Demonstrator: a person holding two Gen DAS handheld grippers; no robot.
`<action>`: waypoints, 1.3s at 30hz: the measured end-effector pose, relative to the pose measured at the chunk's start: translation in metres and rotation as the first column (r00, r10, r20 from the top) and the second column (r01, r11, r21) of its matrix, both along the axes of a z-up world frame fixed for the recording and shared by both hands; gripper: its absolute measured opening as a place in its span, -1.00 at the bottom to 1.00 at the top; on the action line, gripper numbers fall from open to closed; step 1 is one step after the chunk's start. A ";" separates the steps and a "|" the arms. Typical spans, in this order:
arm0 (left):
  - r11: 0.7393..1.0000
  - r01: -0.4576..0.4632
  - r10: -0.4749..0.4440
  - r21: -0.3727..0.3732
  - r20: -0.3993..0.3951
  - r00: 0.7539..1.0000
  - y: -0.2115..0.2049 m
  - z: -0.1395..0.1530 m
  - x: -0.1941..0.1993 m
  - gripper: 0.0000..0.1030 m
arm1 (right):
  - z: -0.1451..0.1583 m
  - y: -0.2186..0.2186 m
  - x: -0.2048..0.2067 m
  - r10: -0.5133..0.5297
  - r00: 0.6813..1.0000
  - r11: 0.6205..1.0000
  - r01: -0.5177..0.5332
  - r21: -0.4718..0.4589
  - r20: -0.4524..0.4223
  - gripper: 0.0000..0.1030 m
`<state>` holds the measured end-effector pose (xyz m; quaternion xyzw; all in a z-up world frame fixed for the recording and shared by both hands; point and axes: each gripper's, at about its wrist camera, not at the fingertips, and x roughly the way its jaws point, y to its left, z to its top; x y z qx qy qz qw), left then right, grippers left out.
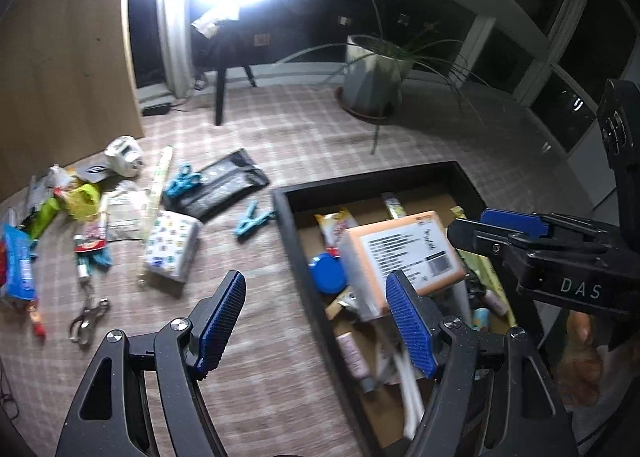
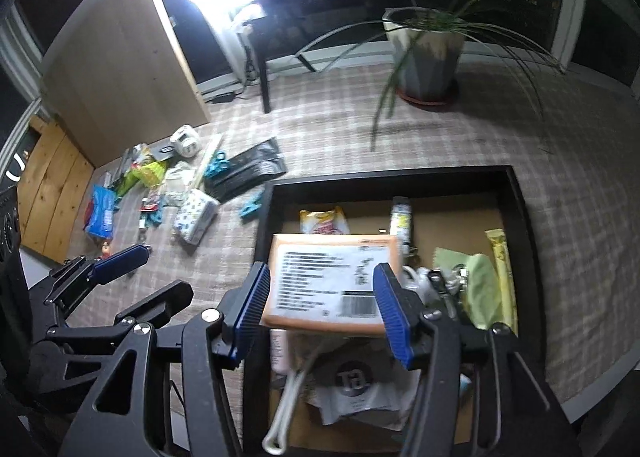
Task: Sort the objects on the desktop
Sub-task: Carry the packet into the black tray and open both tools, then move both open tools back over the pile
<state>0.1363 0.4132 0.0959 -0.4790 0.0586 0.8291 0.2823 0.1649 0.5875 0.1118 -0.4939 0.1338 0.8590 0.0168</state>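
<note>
An orange parcel (image 2: 332, 257) with a white label lies tilted on top of the items in a black box (image 2: 264, 225). My right gripper (image 2: 320, 273) hangs just above it, open, its blue pads either side of the parcel without pressing on it. The left wrist view shows the same parcel (image 1: 404, 253), with the right gripper (image 1: 512, 225) over its right end. My left gripper (image 1: 316, 281) is open and empty above the box's left rim (image 1: 292, 241). Loose items lie on the cloth to the left: a tissue pack (image 1: 172, 245), teal scissors (image 1: 182, 179) and a teal clip (image 1: 248, 221).
Black pouches (image 1: 224, 185), a blue packet (image 1: 16, 265) and small clutter lie far left on the checked tablecloth. A potted plant (image 2: 428, 53) stands at the back, its long leaves drooping towards the box. A bright ring light glares behind. A wooden panel (image 1: 60, 57) stands at the left.
</note>
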 end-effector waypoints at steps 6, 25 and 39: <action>0.999 -0.037 0.037 -0.005 -0.036 0.999 -0.031 0.009 0.002 0.37 | 0.007 -0.032 -0.004 0.053 0.998 0.999 -0.053 0.007 -0.018 0.07; 0.991 -0.135 0.134 -0.022 -0.032 0.990 -0.122 0.005 -0.016 0.37 | 0.002 -0.121 -0.030 0.168 0.986 0.986 -0.168 0.014 0.009 0.09; 0.950 -0.294 0.300 -0.102 0.055 0.952 -0.221 -0.042 -0.077 0.37 | -0.032 -0.183 -0.098 0.290 0.953 0.957 -0.291 -0.002 0.086 0.15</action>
